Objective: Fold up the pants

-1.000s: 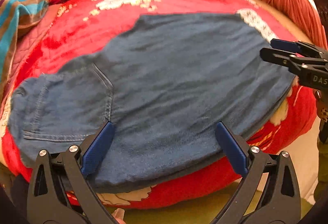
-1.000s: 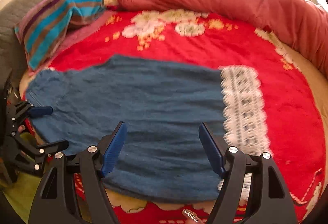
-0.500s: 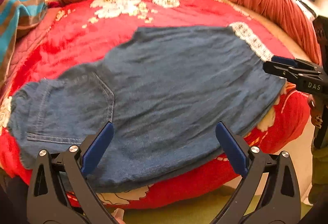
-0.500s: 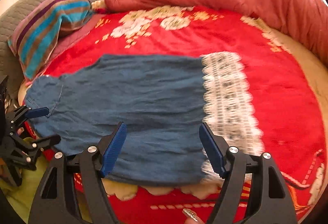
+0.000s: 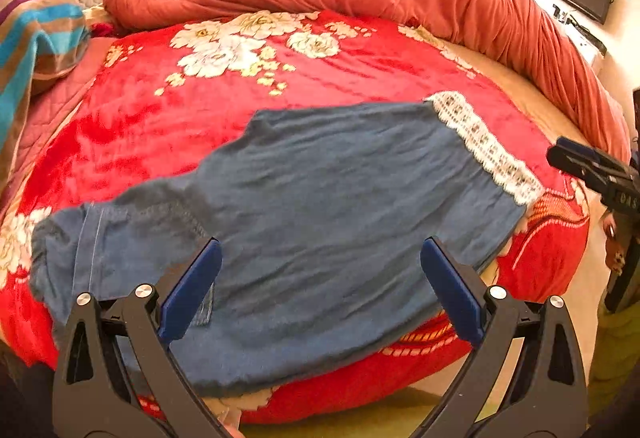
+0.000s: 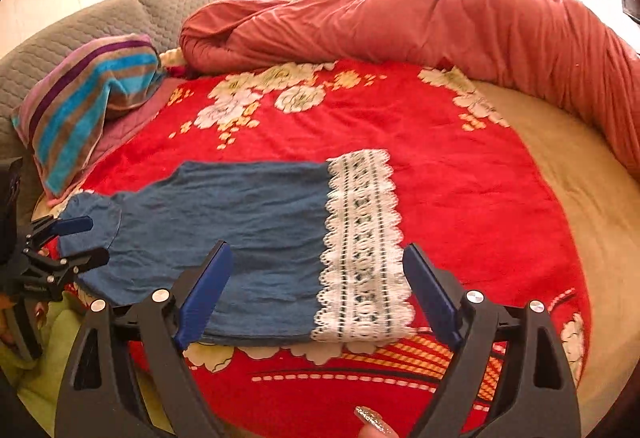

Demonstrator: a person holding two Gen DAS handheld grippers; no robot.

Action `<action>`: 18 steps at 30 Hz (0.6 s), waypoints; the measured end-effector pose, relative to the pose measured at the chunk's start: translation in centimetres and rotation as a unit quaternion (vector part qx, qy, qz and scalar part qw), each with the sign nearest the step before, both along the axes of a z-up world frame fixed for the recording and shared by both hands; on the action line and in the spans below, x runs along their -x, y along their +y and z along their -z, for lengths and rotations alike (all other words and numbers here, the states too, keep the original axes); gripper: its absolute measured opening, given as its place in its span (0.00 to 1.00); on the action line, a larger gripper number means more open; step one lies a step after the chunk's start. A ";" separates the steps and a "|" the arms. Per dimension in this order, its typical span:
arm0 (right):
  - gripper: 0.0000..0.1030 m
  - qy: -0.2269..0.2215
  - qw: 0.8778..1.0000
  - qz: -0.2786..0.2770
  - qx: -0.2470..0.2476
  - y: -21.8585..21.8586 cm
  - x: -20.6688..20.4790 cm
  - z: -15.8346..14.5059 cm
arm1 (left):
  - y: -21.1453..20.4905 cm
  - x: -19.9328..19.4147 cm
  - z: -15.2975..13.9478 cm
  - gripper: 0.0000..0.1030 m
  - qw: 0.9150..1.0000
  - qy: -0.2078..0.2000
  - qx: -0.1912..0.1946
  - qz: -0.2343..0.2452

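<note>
Blue denim pants (image 5: 312, 213) with a white lace hem (image 5: 484, 149) lie flat, folded leg on leg, across a red floral blanket (image 5: 240, 93) near the bed's front edge. In the right wrist view the pants (image 6: 224, 222) run left to right, waist at left, lace hem (image 6: 360, 246) at right. My left gripper (image 5: 320, 286) is open and empty above the pants' near edge by the waist. My right gripper (image 6: 318, 290) is open and empty above the near edge by the lace hem. Each gripper shows in the other's view, the right (image 5: 592, 169) and the left (image 6: 64, 242).
A rolled salmon-red duvet (image 6: 420, 21) runs along the back and right of the bed. A striped pillow (image 6: 84, 105) and a grey quilted headboard cushion (image 6: 100, 21) sit at back left. Bare beige sheet (image 6: 580, 173) lies at right. Green cloth (image 6: 60, 350) is below the bed's edge.
Both grippers have drawn back and up from the pants, still open. More of the bed and the lace hem shows in both views.
</note>
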State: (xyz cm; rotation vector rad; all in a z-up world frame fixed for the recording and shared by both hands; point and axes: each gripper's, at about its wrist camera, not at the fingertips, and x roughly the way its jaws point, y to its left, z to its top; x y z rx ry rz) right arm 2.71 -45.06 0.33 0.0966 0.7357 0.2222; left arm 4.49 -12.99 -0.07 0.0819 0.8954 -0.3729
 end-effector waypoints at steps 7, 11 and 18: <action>0.83 -0.009 1.000 0.024 -0.004 -2.0 0.7 -0.5 | -2.2 -2.8 -2.0 0.91 1.000 -0.011 0.005 0.015; 0.83 -0.003 0.999 0.037 -0.009 -3.0 0.7 0.0 | -4.0 -4.1 -2.9 0.91 0.999 -0.020 -0.002 0.030; 0.83 0.016 0.999 0.039 -0.019 -3.3 0.4 1.8 | -7.9 -7.2 -3.7 0.91 0.998 -0.030 -0.021 0.060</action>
